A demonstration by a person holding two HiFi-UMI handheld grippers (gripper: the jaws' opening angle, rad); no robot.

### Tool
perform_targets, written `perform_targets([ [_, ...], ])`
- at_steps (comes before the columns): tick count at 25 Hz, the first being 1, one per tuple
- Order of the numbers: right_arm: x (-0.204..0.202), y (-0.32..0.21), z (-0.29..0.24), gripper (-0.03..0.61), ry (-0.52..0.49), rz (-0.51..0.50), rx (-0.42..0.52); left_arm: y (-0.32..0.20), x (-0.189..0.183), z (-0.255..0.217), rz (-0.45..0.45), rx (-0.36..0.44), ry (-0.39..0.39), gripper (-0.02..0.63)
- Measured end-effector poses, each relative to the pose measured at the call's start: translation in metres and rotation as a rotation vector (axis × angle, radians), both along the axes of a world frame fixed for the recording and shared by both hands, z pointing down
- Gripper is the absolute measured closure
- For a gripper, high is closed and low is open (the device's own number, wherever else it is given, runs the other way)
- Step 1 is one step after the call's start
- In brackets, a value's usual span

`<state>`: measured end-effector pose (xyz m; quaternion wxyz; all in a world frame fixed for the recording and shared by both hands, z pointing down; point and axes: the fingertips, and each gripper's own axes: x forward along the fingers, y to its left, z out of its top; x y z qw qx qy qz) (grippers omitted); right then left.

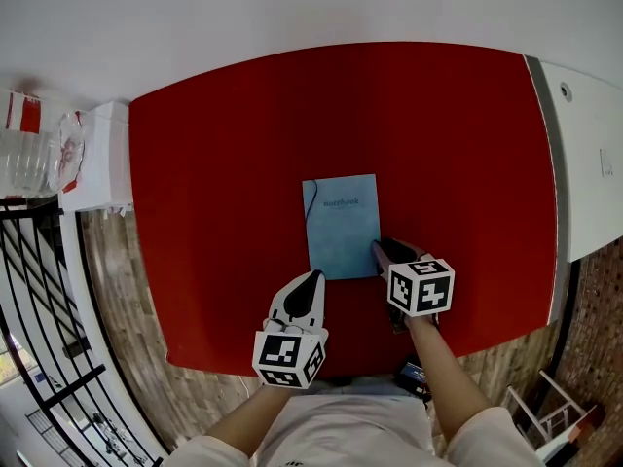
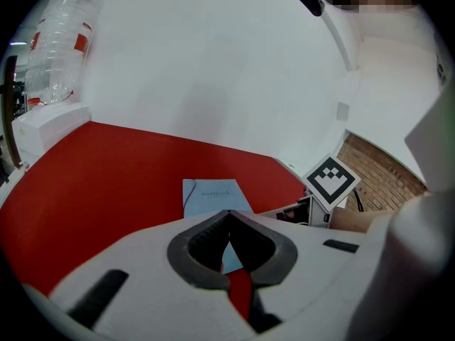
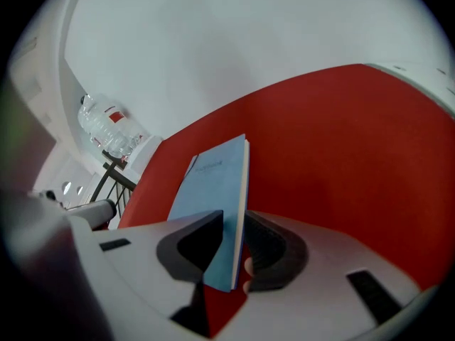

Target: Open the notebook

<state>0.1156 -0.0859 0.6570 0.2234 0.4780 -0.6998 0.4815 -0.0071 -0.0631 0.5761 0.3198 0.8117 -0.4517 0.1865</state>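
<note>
Right gripper view shows the right hand-held gripper clamped on the near right corner of the pale blue notebook, which lies closed and flat in the middle of the red worktop. It seems to hold cover and pages together, so it should probably catch the cover alone, then swing it left over the spine. The left hand-held gripper, jaws together and empty near the notebook's front edge, could pin the pages down.
</note>
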Motion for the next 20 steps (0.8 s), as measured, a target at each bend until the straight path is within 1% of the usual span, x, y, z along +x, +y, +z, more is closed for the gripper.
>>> perform_targets([
  [4,-0.004,-0.003,0.007,0.503,-0.037,-0.022,-0.040,-0.003,0.002,0.006,0.004,-0.015,0.001,0.607],
  [11,-0.005,-0.004,0.014,0.505,-0.063,-0.046,-0.084,-0.005,0.004,0.014,-0.001,-0.035,0.004,0.607],
  [17,-0.005,-0.004,0.016,0.506,-0.079,-0.084,-0.149,-0.004,0.005,0.019,-0.009,-0.052,0.011,0.607],
  [20,-0.004,-0.005,0.016,0.518,-0.122,-0.094,-0.180,-0.004,0.006,0.020,-0.013,-0.055,0.017,0.607],
])
